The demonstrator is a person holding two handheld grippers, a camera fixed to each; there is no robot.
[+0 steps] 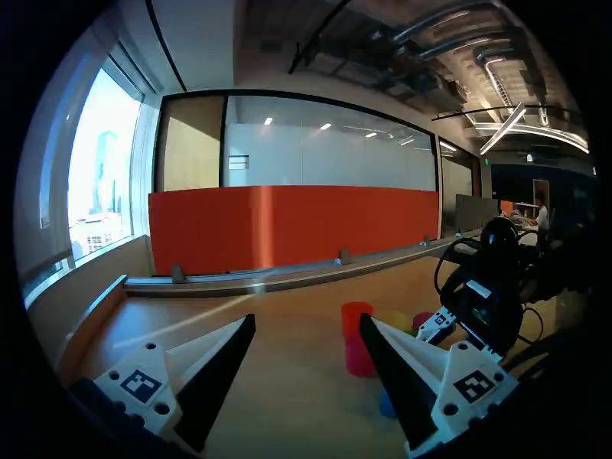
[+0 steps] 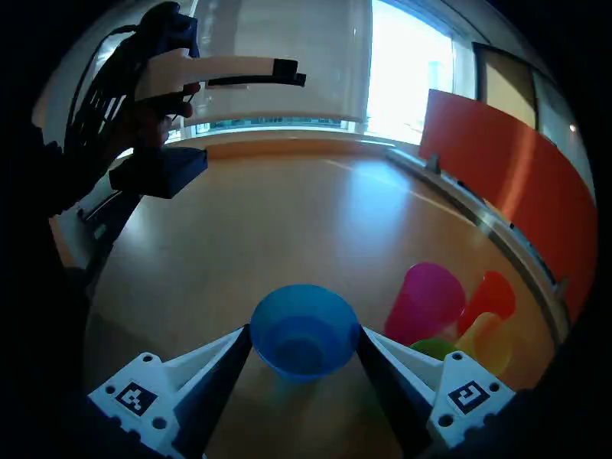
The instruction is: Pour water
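1. Right gripper point(image 2: 304, 330) is down at the counter point(image 2: 306, 214), its fingers either side of the blue cup point(image 2: 304, 336). They look to be touching the rim on both sides, but I can't tell whether they are squeezing it.
2. The blue cup stands upright on the counter, out toward the middle. I can't make out any water in it.
3. Just beside it, toward the counter edge that carries the orange partition point(image 2: 520, 168), sits a cluster: a pink cup point(image 2: 424, 302), a red cup point(image 2: 489, 294), a yellow cup point(image 2: 489, 344) and a green cup point(image 2: 432, 348) tucked among them.
4. Left gripper point(image 1: 306, 325) is up off the counter, fingers spread wide and holding nothing. The right gripper view shows a hand point(image 2: 153, 115) holding it high over the far side of the counter.
5. Progress, as I read it: very early. No cup is lifted or tilted and nothing is pouring.
6. Left to do: secure the grip, lift, bring the cup over a receiver and tip it.
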